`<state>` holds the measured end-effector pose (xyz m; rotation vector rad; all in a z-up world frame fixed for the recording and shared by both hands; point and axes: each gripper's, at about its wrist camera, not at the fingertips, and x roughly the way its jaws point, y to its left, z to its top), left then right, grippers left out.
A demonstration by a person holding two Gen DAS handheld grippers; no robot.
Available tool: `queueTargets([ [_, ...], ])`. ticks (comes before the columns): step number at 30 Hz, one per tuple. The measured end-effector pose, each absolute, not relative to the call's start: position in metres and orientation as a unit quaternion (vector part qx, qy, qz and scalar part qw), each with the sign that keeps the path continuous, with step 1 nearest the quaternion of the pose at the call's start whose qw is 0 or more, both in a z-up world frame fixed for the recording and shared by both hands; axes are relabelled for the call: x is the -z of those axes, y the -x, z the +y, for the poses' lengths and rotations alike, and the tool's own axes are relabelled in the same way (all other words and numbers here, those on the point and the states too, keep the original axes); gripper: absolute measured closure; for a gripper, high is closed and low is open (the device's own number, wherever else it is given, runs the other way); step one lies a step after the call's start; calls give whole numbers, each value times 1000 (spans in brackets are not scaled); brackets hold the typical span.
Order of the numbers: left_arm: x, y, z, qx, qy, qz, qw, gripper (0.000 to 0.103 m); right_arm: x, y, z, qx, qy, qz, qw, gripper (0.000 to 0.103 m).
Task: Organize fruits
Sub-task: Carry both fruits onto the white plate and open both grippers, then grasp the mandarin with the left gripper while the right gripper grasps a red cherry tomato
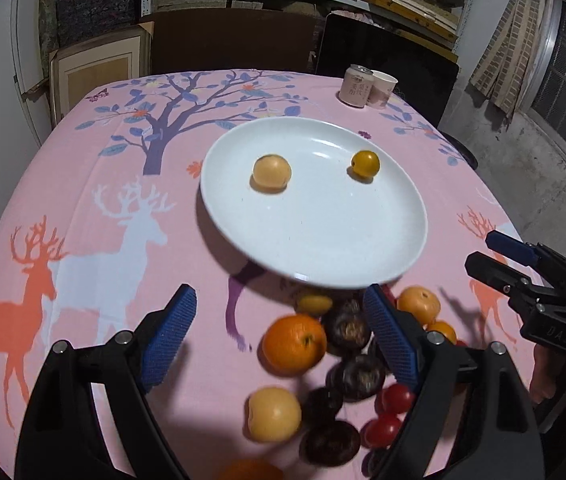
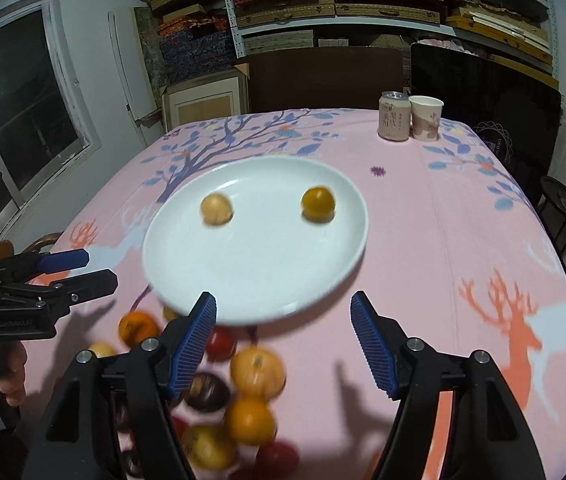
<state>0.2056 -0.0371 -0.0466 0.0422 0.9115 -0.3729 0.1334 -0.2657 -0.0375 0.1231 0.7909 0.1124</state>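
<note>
1. Both tools stand spread with nothing between the pads: the left gripper [image 1: 279, 334] and the right gripper [image 2: 283, 340] hang over the near edge of the table [image 2: 463, 208].
2. No earlier view is given; neither pair of pads presses on a fruit.
3. A white plate [image 1: 323, 240] lies mid-table, just beyond both sets of fingertips.
4. On the plate rest two fruits, well apart: a pale yellow fruit [image 1: 271, 172] toward its left side and a darker yellow fruit [image 1: 365, 163] toward its right.
5. A loose pile of fruit [image 1: 335, 364] lies between the plate and the near edge, under the left gripper: oranges, pale yellow fruits, dark purple ones and small red ones; blur prevents an exact count.
6. One can [image 2: 394, 116] and one paper cup [image 2: 425, 118] stand touching at the far right corner.
</note>
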Motion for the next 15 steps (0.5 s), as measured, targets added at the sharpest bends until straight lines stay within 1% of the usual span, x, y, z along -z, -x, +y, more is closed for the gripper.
queueTargets([
  [5,64,-136,-19,160,-45,419,893,19,54,-75,-255,-51,-85,388,916,29],
  [7,71,-111,-10,151,-54,414,896,11,58,-52,-252,-55,-94,386,916,29],
  [9,80,-90,-3,140,-69,412,898,10,61,-37,-247,-57,-93,387,916,28],
  [12,92,-75,2,138,-81,423,892,10,62,-22,-240,-56,-79,386,918,28],
  [15,99,-78,1,131,-83,431,889,10,58,-10,-236,-52,-71,372,924,28],
])
